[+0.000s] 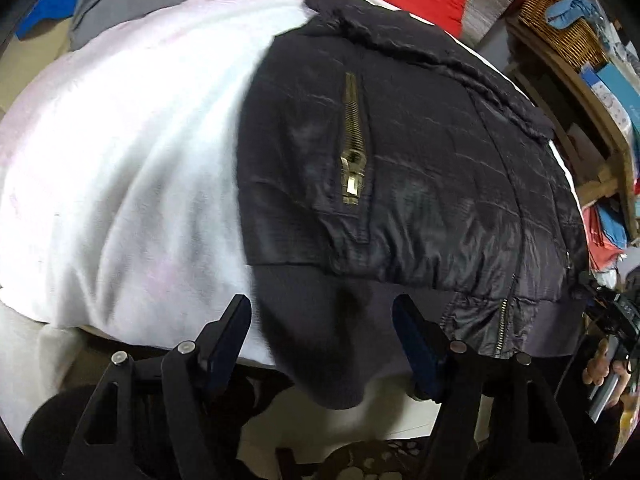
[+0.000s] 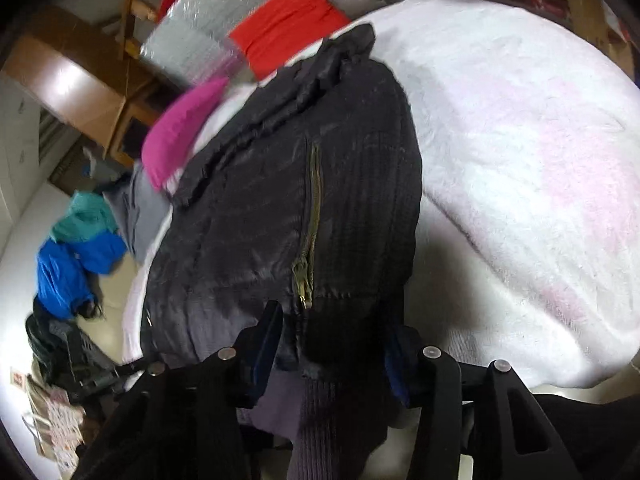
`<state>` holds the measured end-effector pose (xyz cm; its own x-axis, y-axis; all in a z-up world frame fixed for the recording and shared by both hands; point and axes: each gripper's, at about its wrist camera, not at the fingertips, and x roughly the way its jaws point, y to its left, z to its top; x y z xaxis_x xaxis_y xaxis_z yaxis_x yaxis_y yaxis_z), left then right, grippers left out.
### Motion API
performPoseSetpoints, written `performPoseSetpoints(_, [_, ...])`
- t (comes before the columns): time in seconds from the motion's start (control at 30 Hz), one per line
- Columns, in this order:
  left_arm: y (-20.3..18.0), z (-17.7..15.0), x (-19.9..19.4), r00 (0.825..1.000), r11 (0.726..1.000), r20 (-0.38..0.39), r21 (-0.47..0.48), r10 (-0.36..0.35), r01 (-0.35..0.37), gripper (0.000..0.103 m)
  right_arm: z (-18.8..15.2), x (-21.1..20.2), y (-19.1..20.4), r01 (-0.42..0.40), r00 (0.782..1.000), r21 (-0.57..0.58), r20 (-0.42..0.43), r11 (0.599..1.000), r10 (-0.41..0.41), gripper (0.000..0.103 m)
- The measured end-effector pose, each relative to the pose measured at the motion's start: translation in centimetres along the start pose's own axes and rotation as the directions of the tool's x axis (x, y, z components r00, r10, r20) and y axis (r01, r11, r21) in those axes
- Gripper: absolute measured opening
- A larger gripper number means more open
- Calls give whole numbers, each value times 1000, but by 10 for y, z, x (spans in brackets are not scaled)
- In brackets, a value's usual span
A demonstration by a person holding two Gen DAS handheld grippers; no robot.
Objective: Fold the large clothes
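Here, a black padded jacket lies on a white fleecy blanket that covers the work surface, its ribbed hem hanging over the near edge and its collar toward the far edge. A brass zipper runs along the folded part on top. The left tongs stand wide apart at the near edge, with the ribbed cuff drooping between the fingers, not pinched. The right tongs also have dark ribbed cloth between their fingers, but whether they are pressing on it cannot be told. The jacket looks soft, puffy and light, with a shiny shell that is likely to slip; the ribbed hem and cuff seem the surest places to grip. Red and pink clothes lie near the far edge.
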<state>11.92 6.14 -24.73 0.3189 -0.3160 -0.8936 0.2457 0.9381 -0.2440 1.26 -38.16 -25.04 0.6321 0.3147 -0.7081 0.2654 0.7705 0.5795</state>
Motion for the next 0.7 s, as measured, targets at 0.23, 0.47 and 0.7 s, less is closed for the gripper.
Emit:
performPoseSetpoints(0.23, [1,3,1,1000,1000,25,-6,2,-2,46,1,-6,-8,-84,996,48,-12,995,84,43])
performPoseSetpoints(0.47, [1,6,14,1000,1000,6,14,15,-15,60,-6,-8,-26,-99,994,154,-30,983,105,53])
performPoseSetpoints(0.7, [15,4,12,999,1000,51,-24,-6,7,34,-18,-11,-29,-58,996,162,-57,985,68,54])
